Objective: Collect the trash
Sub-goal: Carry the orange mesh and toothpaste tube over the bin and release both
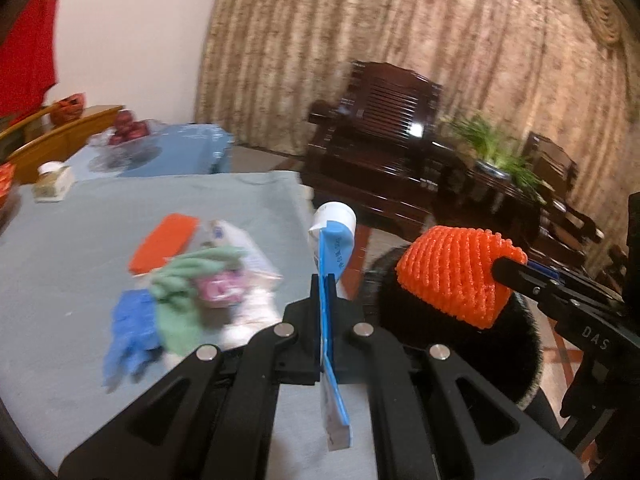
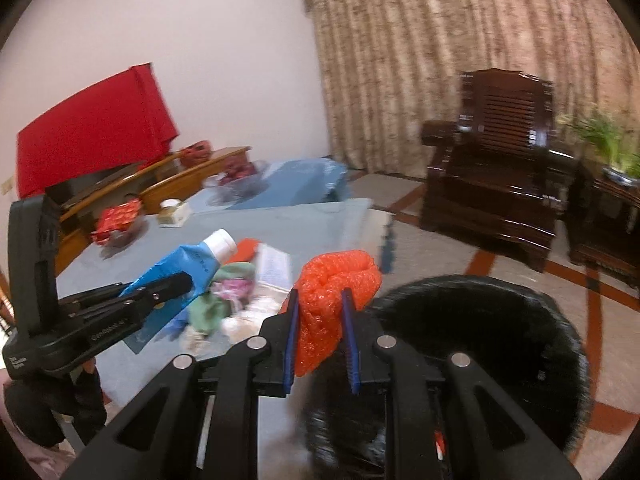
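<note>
My left gripper (image 1: 323, 280) is shut on a flat blue-and-white tube (image 1: 334, 240), whose white cap points up and away, near the table's right edge. My right gripper (image 2: 320, 296) is shut on a crumpled orange foam net (image 2: 336, 280), held above a round black-lined bin (image 2: 500, 332) on the floor beside the table. In the left wrist view the right gripper (image 1: 500, 266) holds the net (image 1: 448, 272) over the bin (image 1: 520, 360). In the right wrist view the left gripper (image 2: 176, 284) and tube (image 2: 188, 268) show at left.
On the grey-blue table (image 1: 60, 248) lie a green cloth (image 1: 180, 280), a blue glove (image 1: 128, 328), an orange packet (image 1: 164, 244), a pink wrapper and white paper. A small box (image 1: 52, 184) stands far left. A dark wooden armchair (image 1: 380, 128) and a plant (image 1: 492, 148) stand beyond.
</note>
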A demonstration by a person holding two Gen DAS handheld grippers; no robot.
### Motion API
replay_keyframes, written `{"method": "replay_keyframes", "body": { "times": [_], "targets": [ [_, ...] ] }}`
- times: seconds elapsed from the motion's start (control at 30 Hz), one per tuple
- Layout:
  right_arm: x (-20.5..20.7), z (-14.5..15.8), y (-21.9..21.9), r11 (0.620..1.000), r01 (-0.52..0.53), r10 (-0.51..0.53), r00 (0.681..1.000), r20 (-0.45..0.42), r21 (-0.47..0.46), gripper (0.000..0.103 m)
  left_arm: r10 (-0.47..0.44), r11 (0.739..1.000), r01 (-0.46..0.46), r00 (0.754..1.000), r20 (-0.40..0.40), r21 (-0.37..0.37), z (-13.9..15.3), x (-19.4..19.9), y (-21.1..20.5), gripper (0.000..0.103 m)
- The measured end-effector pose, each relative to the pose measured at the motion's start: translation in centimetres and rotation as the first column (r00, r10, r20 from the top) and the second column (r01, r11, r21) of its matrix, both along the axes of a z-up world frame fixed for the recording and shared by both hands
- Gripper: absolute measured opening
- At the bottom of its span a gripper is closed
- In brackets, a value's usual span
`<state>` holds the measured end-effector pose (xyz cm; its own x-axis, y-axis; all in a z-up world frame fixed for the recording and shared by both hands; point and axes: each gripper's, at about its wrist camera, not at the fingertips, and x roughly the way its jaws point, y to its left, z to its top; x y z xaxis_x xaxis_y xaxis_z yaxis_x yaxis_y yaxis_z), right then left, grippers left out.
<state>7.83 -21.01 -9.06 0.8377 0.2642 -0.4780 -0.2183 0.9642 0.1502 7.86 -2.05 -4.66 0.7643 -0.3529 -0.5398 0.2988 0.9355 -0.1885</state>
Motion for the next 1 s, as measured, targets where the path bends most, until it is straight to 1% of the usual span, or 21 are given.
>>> {"method": "replay_keyframes", "body": {
  "times": [0.13,0.3,0.4,0.6,0.7,0.77,0.8,0.83,0.87,0.9,0.93,0.97,1.0],
  "targets": [
    [-0.9,-0.7,-3.2,0.997,0.083,-0.083,0.996,-0.015,-0.004,0.02,-0.089,0.996,0.089,0.996,-0.012,-0.001,-0.7,0.6,-3.8,0.001],
    [-1.8,-1.8,-6.4,0.986,0.169,-0.169,0.985,-0.036,-0.014,0.02,-0.168,0.986,0.168,0.986,-0.023,0.001,-1.8,1.5,-7.7,0.001],
    [-2.3,-2.5,-8.2,0.976,0.215,-0.216,0.975,-0.052,-0.014,0.02,-0.2,0.98,0.2,0.979,-0.039,-0.006,-2.6,2.3,-9.7,0.001],
    [-2.8,-3.7,-10.6,0.959,0.281,-0.282,0.956,-0.076,-0.029,0.02,-0.265,0.964,0.265,0.962,-0.068,-0.01,-4.2,3.4,-13.7,0.001],
    [-3.0,-4.3,-11.6,0.951,0.309,-0.31,0.946,-0.093,-0.025,0.02,-0.294,0.956,0.294,0.952,-0.08,-0.015,-4.7,3.6,-14.9,0.001],
    [-2.9,-4.7,-12.2,0.945,0.326,-0.327,0.94,-0.103,-0.026,0.021,-0.317,0.948,0.317,0.944,-0.092,-0.021,-5.1,4.0,-15.5,0.003],
    [-3.0,-4.9,-12.4,0.942,0.333,-0.335,0.936,-0.109,-0.029,0.022,-0.325,0.946,0.323,0.941,-0.093,-0.029,-5.2,4.1,-15.7,0.006],
    [-3.0,-5.0,-12.6,0.94,0.339,-0.341,0.933,-0.113,-0.032,0.025,-0.335,0.942,0.333,0.937,-0.096,-0.036,-5.3,4.2,-15.8,0.02],
    [-3.1,-5.1,-12.8,0.936,0.349,-0.351,0.929,-0.117,-0.036,0.027,-0.335,0.942,0.334,0.937,-0.095,-0.036,-5.3,4.2,-15.9,0.038],
    [-3.2,-5.2,-13.0,0.933,0.358,-0.36,0.925,-0.12,-0.037,0.027,-0.333,0.943,0.331,0.939,-0.09,-0.037,-5.3,4.1,-15.8,0.043],
    [-3.2,-5.3,-13.1,0.93,0.364,-0.366,0.922,-0.122,-0.039,0.03,-0.332,0.943,0.33,0.939,-0.085,-0.042,-5.3,4.0,-15.6,0.045],
    [-3.3,-5.3,-13.1,0.928,0.37,-0.372,0.92,-0.124,-0.041,0.04,-0.33,0.944,0.328,0.94,-0.084,-0.042,-5.3,4.0,-15.4,0.047],
    [-3.4,-5.4,-13.2,0.924,0.379,-0.381,0.916,-0.123,-0.042,0.046,-0.327,0.945,0.325,0.941,-0.084,-0.043,-5.2,4.0,-15.2,0.048]
  ]
}}
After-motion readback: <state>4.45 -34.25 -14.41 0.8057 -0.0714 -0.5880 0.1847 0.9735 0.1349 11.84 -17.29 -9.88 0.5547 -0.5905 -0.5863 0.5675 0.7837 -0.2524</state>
